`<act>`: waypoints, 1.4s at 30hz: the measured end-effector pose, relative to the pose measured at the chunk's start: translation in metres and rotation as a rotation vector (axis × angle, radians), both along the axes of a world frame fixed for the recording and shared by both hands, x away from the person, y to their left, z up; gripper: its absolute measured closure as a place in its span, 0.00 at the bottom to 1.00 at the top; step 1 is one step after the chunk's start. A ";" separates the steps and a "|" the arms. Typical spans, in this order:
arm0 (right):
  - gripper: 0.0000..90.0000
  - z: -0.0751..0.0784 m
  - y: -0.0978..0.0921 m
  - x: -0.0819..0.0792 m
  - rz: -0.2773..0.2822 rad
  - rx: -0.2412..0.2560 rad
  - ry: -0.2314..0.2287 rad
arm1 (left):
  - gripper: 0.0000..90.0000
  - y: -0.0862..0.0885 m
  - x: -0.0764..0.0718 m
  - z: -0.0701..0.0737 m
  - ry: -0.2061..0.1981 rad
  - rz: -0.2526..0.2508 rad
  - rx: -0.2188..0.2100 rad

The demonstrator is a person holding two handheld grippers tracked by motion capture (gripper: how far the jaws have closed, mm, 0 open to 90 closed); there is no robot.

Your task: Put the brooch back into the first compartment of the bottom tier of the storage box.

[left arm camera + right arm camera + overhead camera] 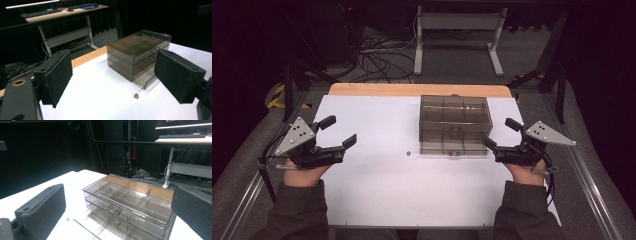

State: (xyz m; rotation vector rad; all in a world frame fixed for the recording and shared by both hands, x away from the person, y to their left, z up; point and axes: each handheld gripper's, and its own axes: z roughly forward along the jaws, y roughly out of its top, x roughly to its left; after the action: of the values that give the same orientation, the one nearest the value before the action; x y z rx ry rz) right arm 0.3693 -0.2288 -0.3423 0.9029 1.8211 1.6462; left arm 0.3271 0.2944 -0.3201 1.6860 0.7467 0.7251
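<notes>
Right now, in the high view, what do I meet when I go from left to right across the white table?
Left tongs → small brass-coloured object → smoky clear drawer box → right tongs.

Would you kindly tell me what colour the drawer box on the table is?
The drawer box is see-through smoky grey-brown plastic, shown best in the left gripper view.

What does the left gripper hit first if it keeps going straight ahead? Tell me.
Probably the clear drawer box: the open left gripper points toward it. The small brown bead lies lower on the table, likely passed over.
</notes>
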 end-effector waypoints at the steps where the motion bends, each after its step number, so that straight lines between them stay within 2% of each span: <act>1: 0.00 0.000 0.000 0.000 0.001 0.000 0.001 | 0.19 -0.001 0.001 -0.001 0.002 -0.004 0.006; 7: 0.01 0.001 0.002 0.000 0.009 -0.003 0.003 | 0.23 -0.005 0.002 -0.002 0.007 -0.020 0.010; 12: 0.01 0.001 0.005 0.001 0.011 -0.023 0.005 | 0.27 -0.012 0.003 -0.005 0.016 -0.036 0.027; 17: 0.01 0.001 0.006 0.001 0.011 -0.024 0.012 | 0.28 -0.019 0.007 -0.010 0.028 -0.050 0.046; 36: 0.01 0.002 0.004 0.000 -0.002 -0.022 0.012 | 0.31 -0.041 0.024 -0.030 0.092 -0.091 0.043; 42: 0.01 0.001 0.005 0.001 -0.001 -0.026 0.015 | 0.33 -0.048 0.029 -0.035 0.101 -0.093 0.064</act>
State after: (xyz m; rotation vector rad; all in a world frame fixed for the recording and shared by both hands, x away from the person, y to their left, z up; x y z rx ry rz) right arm 0.3705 -0.2240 -0.3410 0.9071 1.8480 1.6159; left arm 0.3559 0.2460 -0.3554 1.8135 0.7162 0.6081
